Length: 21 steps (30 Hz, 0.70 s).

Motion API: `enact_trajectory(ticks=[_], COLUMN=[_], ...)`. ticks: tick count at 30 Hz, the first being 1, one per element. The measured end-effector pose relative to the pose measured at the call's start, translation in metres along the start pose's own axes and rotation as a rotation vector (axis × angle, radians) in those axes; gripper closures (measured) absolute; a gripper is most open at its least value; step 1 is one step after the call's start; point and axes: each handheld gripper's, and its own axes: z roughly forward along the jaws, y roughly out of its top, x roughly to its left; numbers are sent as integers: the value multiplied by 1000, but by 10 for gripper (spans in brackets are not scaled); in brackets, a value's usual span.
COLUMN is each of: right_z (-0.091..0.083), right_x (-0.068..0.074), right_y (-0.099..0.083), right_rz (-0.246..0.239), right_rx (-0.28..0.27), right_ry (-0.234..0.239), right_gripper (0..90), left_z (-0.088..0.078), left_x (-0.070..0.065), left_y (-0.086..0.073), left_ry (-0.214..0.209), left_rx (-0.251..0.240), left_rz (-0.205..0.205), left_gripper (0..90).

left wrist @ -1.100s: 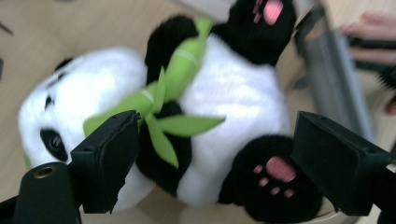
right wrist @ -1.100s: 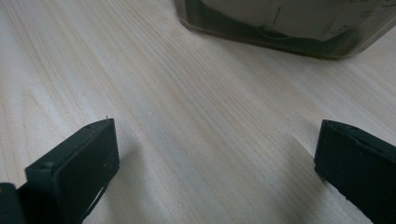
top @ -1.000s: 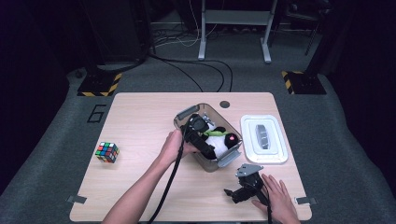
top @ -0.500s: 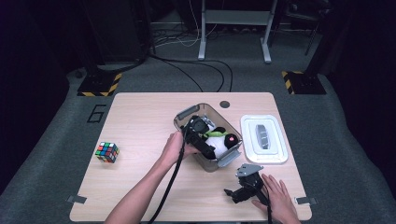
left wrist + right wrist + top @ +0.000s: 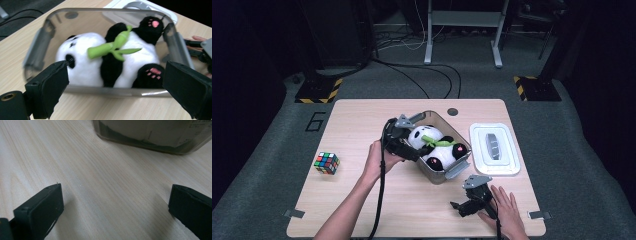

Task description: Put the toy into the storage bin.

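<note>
The plush panda (image 5: 437, 149) is lying on its back inside the clear bin (image 5: 447, 172) on the desk (image 5: 352, 200). The left gripper (image 5: 408, 149) — jaws just opening wide, gripping nothing — is hovering beside the bin; the right gripper (image 5: 462, 207) is resting open on the desk.

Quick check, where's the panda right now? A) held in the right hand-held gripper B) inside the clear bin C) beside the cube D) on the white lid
B: the panda lies on its back inside the clear bin, and the left hand-held gripper stands open in front of the bin's near wall, holding nothing.
</note>
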Motion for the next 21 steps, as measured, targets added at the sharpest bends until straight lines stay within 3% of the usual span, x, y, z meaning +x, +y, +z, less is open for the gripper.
enact_trajectory(ticks=[6, 15, 21], right_z=[0, 0, 0], right_x=[0, 0, 0], right_y=[0, 0, 0], right_rz=[0, 0, -1], right_rx=[0, 0, 0], right_ry=[0, 0, 1], right_gripper=[0, 0, 0], left_z=[-11, -24, -31], left_x=[17, 31, 38], left_y=[-20, -45, -75], left_ry=[33, 67, 108], left_rx=[-28, -45, -68], left_rz=[-52, -84, -119], left_gripper=[43, 35, 31])
